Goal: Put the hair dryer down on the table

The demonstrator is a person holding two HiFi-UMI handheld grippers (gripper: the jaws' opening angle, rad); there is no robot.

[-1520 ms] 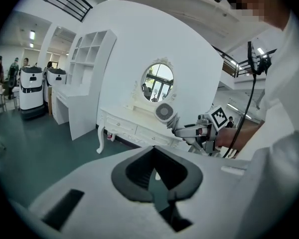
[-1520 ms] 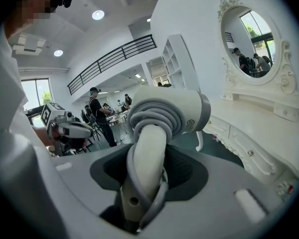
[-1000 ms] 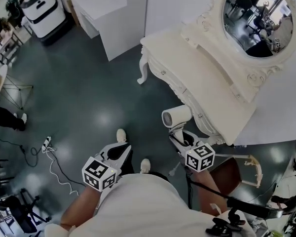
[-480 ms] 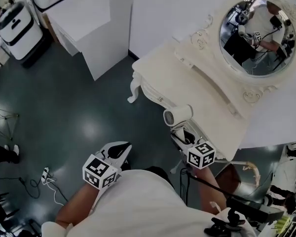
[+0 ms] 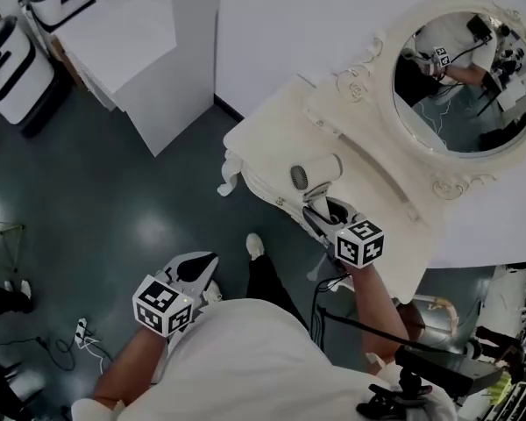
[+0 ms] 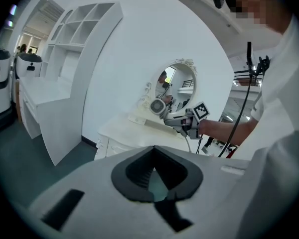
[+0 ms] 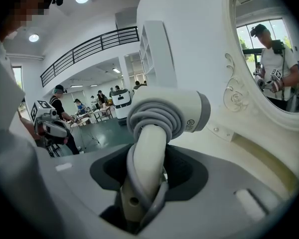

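Observation:
The white hair dryer (image 5: pixel 316 175) has its grey cord wound round the handle (image 7: pixel 147 153). My right gripper (image 5: pixel 323 210) is shut on that handle and holds the dryer upright over the front left part of the cream dressing table (image 5: pixel 254 143). Whether the dryer touches the top I cannot tell. In the left gripper view the dryer (image 6: pixel 157 105) and right gripper (image 6: pixel 182 122) show ahead, in front of the oval mirror (image 6: pixel 177 83). My left gripper (image 5: pixel 200 266) hangs low over the dark floor, away from the table, jaws together and nothing in them.
The oval mirror (image 5: pixel 460 77) with a carved frame stands at the table's back. A white shelf unit (image 5: pixel 149 51) and a white wheeled machine (image 5: pixel 9 60) stand to the left. A cable (image 5: pixel 79 331) lies on the floor. People (image 7: pixel 60 108) stand in the far hall.
The right gripper has carried the hair dryer from beside the table's front edge to over its top. The left gripper stays low near the body.

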